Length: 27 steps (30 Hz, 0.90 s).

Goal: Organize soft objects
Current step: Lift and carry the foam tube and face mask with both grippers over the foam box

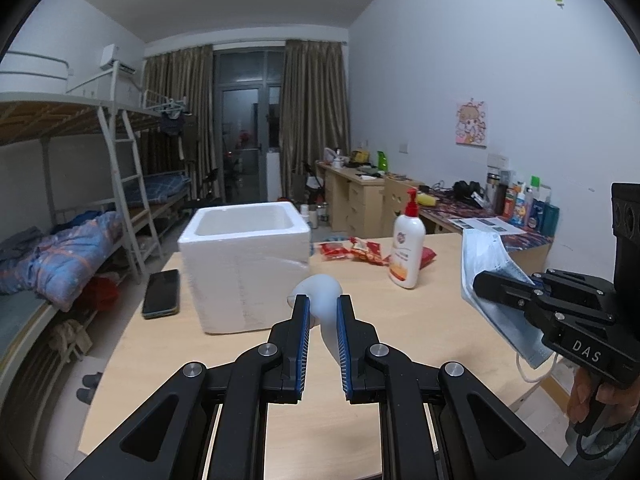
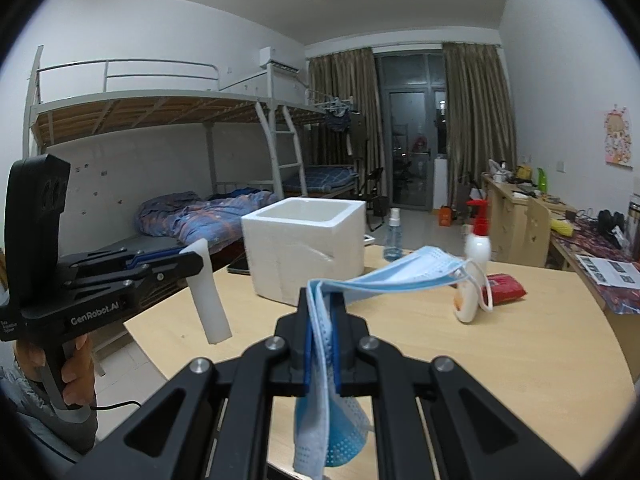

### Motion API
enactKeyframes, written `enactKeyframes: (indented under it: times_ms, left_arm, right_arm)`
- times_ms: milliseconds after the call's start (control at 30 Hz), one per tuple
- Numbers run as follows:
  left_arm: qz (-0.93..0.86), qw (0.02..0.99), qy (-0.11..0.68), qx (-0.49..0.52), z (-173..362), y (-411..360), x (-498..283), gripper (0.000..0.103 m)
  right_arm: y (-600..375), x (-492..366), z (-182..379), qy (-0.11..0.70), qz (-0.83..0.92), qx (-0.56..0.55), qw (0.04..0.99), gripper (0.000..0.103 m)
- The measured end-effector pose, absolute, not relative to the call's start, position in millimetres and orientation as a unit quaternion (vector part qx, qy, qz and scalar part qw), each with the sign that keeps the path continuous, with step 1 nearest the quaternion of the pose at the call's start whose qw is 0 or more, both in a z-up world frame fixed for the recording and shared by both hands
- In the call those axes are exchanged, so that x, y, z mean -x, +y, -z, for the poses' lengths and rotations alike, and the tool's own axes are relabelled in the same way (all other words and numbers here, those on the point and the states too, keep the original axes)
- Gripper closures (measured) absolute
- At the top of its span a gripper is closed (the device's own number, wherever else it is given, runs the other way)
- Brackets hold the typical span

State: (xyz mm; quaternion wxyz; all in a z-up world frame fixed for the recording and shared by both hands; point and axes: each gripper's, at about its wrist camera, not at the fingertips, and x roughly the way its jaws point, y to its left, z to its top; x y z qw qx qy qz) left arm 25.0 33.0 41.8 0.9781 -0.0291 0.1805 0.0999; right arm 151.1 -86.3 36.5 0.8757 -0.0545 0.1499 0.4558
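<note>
Both tools loaded, both off the table. My left tool (image 1: 322,312) is clamped on the white soft foam piece (image 1: 320,296), pads pressing its narrow waist; the right view shows it as a flat tapered slab hanging down from the pads. My right tool (image 2: 322,300) is clamped on the light blue pleated face masks (image 2: 400,274), apparently several layers, one end drooping below the pads, the other arching toward the white open-topped foam box (image 2: 308,248), ear loops dangling.

Handling, my judgement: both items are very light and yielding. The foam piece should spring back, so a mid-body hold suits it. The masks are limp and may slide apart between layers; gripping across the whole stack near the middle seems safest, and the loops could snag.

The box stands on the pale wooden table (image 1: 400,344), ahead of both tools. Beside its left wall lies a dark phone (image 1: 162,293). To its right stands a white lotion pump bottle with red head (image 1: 407,246), with red snack packets (image 1: 352,249) lying between them. A clear spray bottle (image 2: 393,236) stands behind the box. The room beyond holds bunk beds, curtains and a cluttered desk.
</note>
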Motion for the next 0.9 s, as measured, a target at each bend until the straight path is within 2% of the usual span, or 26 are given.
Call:
enactKeyframes:
  times_ms: [900]
  left_arm:
    - [-0.157,0.969,0.187,0.048,-36.2,85.8,-9.2,0.089]
  right_arm:
    - [-12.3,-132.7,-35.9,0.156,-0.529,0.086,0.830,0.093]
